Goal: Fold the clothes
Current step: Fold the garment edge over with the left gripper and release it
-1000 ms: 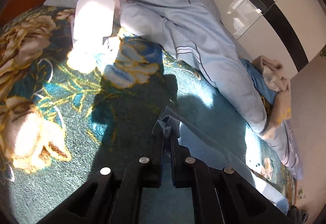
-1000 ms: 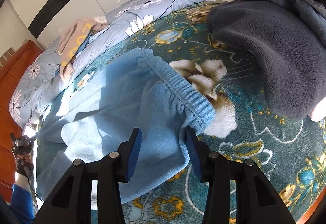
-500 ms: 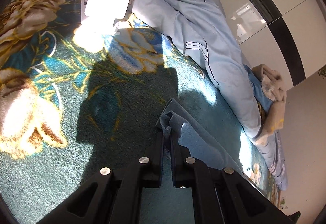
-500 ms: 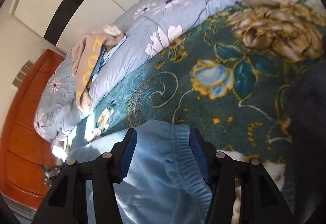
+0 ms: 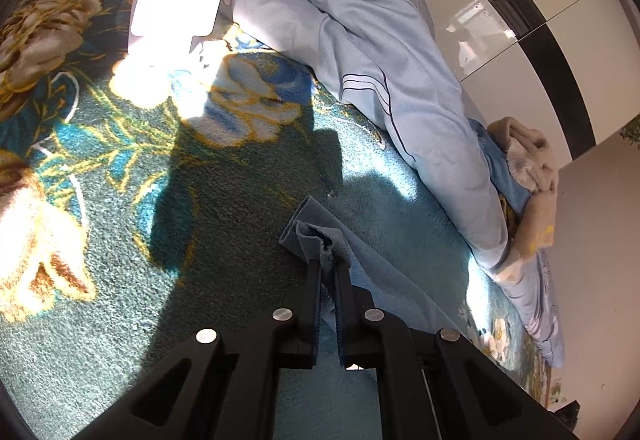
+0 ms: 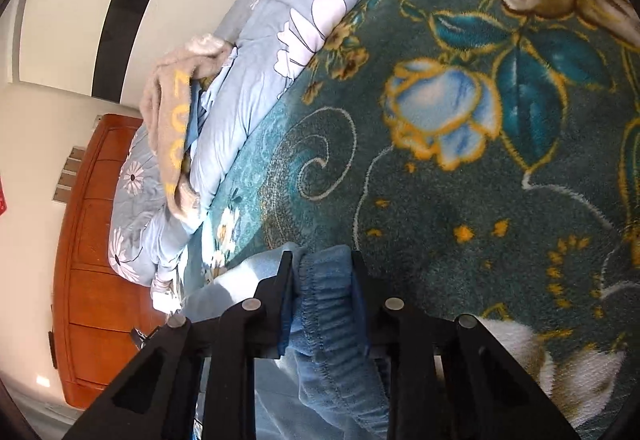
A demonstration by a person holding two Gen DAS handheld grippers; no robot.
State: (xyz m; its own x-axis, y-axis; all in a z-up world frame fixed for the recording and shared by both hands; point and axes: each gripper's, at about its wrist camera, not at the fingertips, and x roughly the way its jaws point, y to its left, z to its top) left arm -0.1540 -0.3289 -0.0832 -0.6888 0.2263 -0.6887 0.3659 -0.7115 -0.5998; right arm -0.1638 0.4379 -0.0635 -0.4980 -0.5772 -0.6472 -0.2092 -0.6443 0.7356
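**Right gripper now astride the waistband; left holds the hem**

Left gripper [image 5: 327, 268]: jaws together, clamped on a bunched hem of the blue trousers [image 5: 384, 280], at lower centre of the left wrist frame. That grip is unchanged across the last second; the view has only swung, with the white pad [image 5: 176, 0] now higher in the upper left.

Right gripper [image 6: 320, 260]: a second ago its jaws stood apart, short of the garment. They now sit either side of the elastic waistband [image 6: 328, 304], at lower centre of the right wrist frame. The pads look close on the cloth, but whether they are fully clamped cannot be told. The grey fleece seen earlier is out of frame.

The trousers lie on the floral blanket [image 6: 460, 200] on the bed, stretched between the two grippers. The pale quilt [image 5: 380, 40] and beige towel [image 6: 172, 120] lie well apart from them.

Assessment: both ends appear secured or nearly so. The fold itself is not yet made. Bringing hem to waistband looks the likely next step.
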